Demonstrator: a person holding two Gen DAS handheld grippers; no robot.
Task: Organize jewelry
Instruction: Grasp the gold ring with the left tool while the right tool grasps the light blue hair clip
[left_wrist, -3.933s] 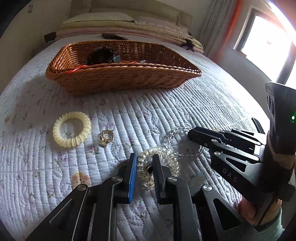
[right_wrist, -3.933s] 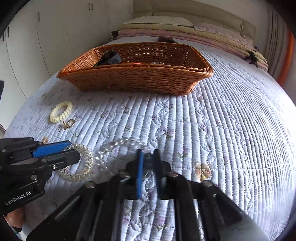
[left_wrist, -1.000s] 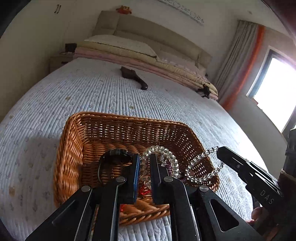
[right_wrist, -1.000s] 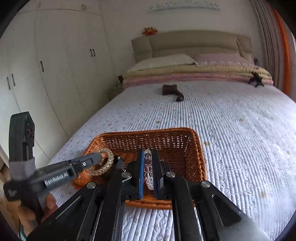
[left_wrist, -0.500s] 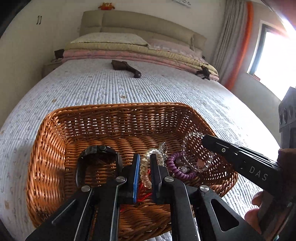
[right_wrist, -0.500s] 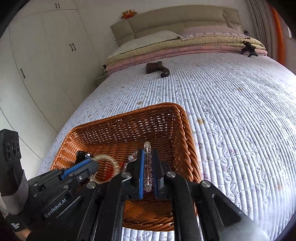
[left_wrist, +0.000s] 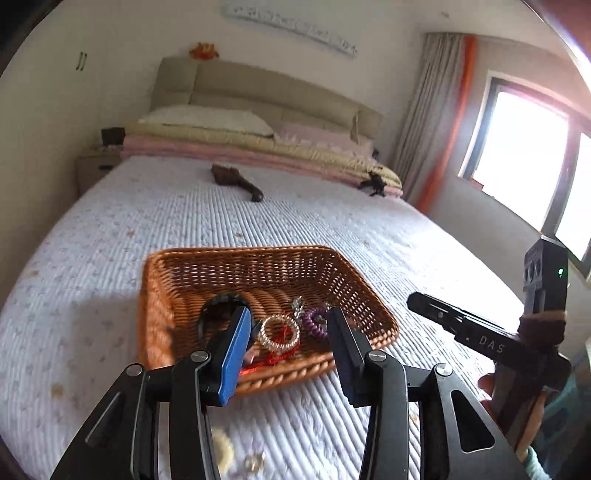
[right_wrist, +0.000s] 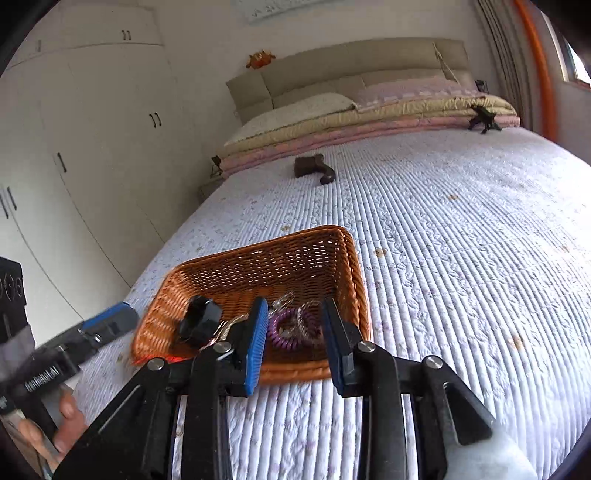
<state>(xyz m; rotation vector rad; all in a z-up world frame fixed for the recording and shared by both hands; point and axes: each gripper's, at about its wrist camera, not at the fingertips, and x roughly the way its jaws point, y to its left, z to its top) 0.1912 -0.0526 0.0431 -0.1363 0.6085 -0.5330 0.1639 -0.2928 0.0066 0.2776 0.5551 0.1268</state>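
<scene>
A brown wicker basket sits on the quilted bed. In it lie a clear spiral hair tie, a purple spiral tie, a clear bead bracelet, a red cord and a black bangle. My left gripper is open and empty, above the basket's near edge. My right gripper is open and empty, also above the near edge. A cream spiral tie and a small gold piece lie on the quilt below the left gripper.
A dark brown brush lies farther up the bed. Folded blankets and pillows are stacked at the headboard. White wardrobes stand at the left, a window at the right.
Both grippers have opened and let go: the clear spiral tie and the bead bracelet now lie in the basket. Both grippers have pulled back and up from it.
</scene>
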